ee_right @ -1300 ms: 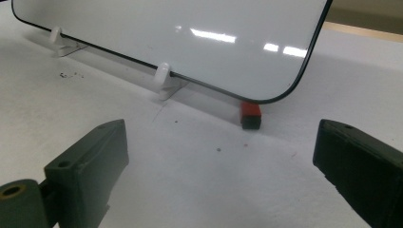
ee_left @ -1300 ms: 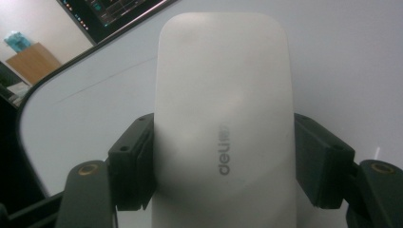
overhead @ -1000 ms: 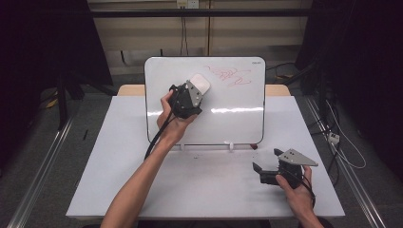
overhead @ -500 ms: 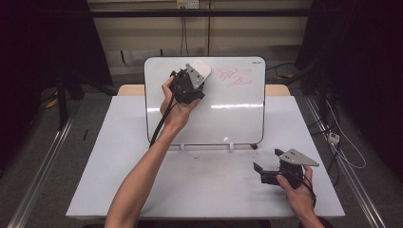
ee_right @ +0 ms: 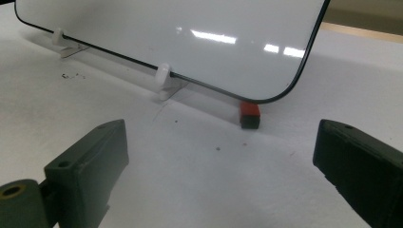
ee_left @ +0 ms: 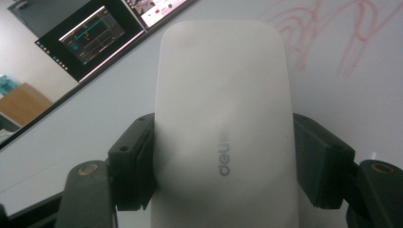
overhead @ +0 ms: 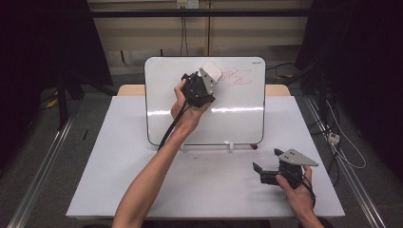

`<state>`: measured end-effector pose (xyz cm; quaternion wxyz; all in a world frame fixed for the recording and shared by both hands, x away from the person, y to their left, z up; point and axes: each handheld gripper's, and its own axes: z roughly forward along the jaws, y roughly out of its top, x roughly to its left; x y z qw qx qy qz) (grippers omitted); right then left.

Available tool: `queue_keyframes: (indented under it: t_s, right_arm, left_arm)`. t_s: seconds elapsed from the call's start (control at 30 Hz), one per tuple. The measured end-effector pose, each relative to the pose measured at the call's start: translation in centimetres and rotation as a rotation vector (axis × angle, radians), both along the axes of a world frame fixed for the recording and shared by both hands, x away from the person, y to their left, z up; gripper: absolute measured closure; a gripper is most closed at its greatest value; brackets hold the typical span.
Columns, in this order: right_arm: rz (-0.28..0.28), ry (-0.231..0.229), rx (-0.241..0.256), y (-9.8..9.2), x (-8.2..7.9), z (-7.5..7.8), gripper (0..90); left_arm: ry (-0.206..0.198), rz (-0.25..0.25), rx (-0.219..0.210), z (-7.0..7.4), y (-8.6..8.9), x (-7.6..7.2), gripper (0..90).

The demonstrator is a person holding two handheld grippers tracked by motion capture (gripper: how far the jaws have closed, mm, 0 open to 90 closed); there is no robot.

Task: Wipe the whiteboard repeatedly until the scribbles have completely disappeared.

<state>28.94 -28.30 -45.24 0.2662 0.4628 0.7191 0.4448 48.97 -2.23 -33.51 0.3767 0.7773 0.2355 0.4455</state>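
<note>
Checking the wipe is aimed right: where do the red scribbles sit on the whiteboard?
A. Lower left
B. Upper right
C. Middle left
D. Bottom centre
B: in the high view the red scribbles lie in the whiteboard's upper right, just beside the white eraser clamped in the left gripper.

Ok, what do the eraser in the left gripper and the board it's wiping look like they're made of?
Eraser: looks like moulded white plastic, matte and smooth, with a grey printed logo; its wiping face is hidden. Whiteboard: a glossy white coated panel, judging by the sharp light streaks reflected across it, with a thin dark edge and red scribbles; core material unclear.
</note>
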Motion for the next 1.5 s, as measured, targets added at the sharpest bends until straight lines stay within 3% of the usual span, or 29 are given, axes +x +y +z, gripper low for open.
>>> queue_keyframes:
  t_s: [0.23,0.43,0.67,0.77,1.17,1.4,1.5]
  right_arm:
    - [-0.001,0.000,0.001,-0.1,-0.1,0.0,4.3]
    - [-0.001,0.001,0.001,-0.1,0.0,0.0,4.3]
    - [0.000,-0.001,0.001,-0.1,0.0,0.0,4.3]
    - [0.001,-0.003,0.001,-0.2,0.0,0.0,4.3]
    - [-0.003,-0.002,0.006,-0.4,-0.1,-0.1,4.3]
    - [-0.004,0.000,0.008,-0.3,-0.1,0.0,4.3]
    - [-0.001,-0.002,0.012,-0.3,-0.1,0.0,4.3]
  left_arm:
    - [-0.032,-0.066,0.041,-1.5,-2.6,-1.3,31.0]
    - [-0.060,-0.135,0.113,-3.0,-5.0,-2.9,31.0]
    - [-0.044,-0.167,0.097,-2.4,-4.2,-2.3,31.0]
    - [-0.030,-0.149,0.051,-1.8,-3.4,-1.7,31.0]
    - [-0.043,-0.050,-0.039,1.2,0.3,1.1,31.0]
    - [-0.066,-0.009,-0.026,0.9,-0.4,1.1,31.0]
    - [-0.069,-0.016,-0.033,0.9,-0.7,1.1,31.0]
